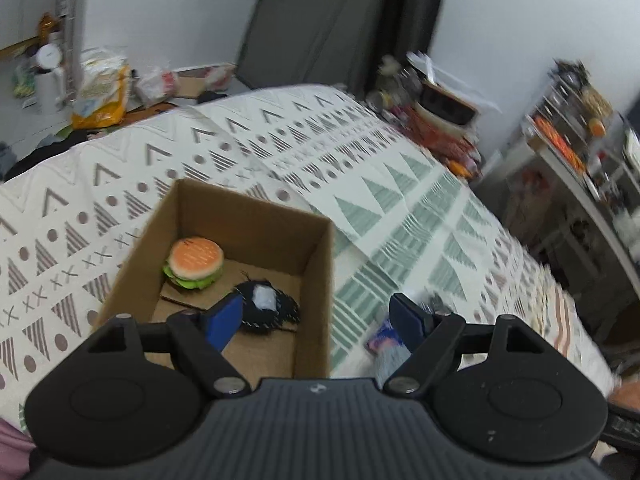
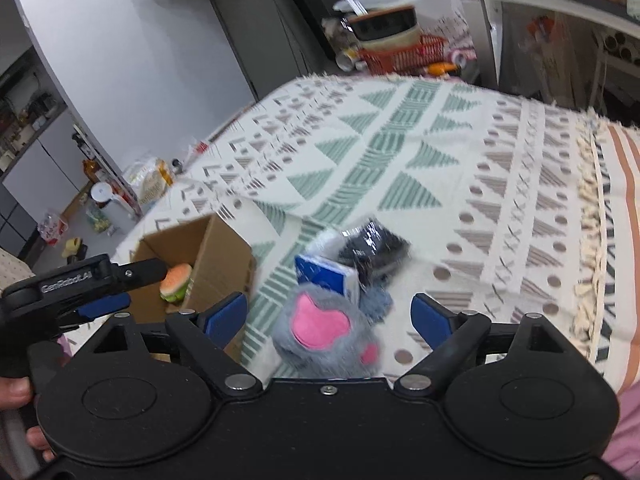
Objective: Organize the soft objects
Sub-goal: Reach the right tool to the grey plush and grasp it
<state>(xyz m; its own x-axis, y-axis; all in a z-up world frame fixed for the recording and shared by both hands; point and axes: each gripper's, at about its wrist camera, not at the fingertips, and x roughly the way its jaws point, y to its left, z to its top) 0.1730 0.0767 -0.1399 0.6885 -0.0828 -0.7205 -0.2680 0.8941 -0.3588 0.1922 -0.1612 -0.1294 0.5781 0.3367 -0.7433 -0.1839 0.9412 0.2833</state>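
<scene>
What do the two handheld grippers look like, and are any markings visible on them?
Both are black plastic with blue finger pads. The left gripper has a ribbed grey body with a small logo; seen from the right wrist view, its side reads "GenRobot.AI". The right gripper has round black housings and silver pivot screws.

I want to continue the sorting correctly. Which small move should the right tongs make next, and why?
Probably lower the right tongs and close them on the grey paw plush. They are open and the plush lies between the fingers, on the blanket outside the cardboard box. The burger toy and black plush are already in the box.
</scene>
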